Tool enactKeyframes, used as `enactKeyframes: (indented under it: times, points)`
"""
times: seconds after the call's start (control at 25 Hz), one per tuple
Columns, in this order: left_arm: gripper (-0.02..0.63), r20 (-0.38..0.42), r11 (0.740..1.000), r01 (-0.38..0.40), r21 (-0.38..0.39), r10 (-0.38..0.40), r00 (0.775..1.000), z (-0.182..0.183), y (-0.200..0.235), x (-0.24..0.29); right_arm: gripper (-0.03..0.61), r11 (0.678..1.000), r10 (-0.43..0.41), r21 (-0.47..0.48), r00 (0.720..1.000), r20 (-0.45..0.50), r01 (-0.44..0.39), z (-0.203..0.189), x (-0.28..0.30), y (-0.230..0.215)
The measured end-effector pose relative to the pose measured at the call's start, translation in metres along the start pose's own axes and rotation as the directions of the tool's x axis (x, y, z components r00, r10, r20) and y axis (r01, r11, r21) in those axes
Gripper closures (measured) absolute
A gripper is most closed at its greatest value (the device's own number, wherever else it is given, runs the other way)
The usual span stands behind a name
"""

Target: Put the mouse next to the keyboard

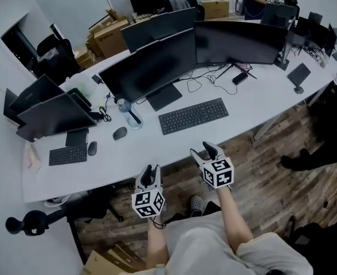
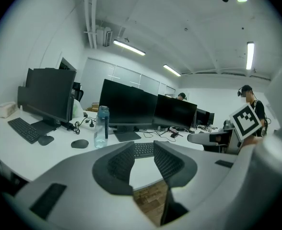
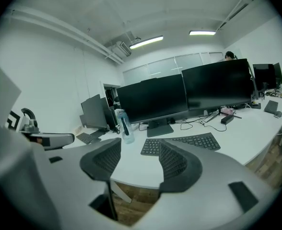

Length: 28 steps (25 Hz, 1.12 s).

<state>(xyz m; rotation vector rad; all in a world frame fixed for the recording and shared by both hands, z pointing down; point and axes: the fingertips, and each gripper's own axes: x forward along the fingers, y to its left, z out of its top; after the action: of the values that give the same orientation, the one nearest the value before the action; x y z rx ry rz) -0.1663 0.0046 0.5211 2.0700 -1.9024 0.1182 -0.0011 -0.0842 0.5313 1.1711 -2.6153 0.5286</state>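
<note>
White-walled rm w/ 1 long desk [image 1: 148, 148] — wood floor [image 1: 271, 179], strip lights [image 2: 129, 47].

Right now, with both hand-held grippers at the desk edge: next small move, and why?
Probably reach the left hand-held gripper forward, slightly left, toward the mouse. The mouse lies left of the bottle, apart from the keyboard. This gripper looks nearer to it than the right hand-held gripper. Both are open, empty and short of the desk.
</note>
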Motion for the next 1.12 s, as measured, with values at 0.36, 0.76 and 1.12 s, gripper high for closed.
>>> enactKeyframes:
  times: [0.36, 0.76, 1.12]
  points:
    - [0.48, -0.068, 1.0, -0.002, -0.014, 0.001, 0.998, -0.02, 0.001, 0.027, 0.31, 0.999, 0.028, 0.018, 0.998, -0.054, -0.027, -0.016, 0.026, -0.014]
    - [0.48, -0.092, 0.999, 0.033, 0.019, -0.031, 0.995, -0.009, 0.008, 0.059, 0.301, 0.993, 0.114, 0.03, 0.991, -0.072, -0.112, -0.009, 0.051, -0.011]
    - [0.48, -0.082, 1.0, -0.016, 0.005, 0.016, 0.996, 0.007, 0.093, 0.073, 0.298, 0.956, 0.274, -0.069, 0.952, -0.139, -0.285, -0.003, 0.136, 0.065]
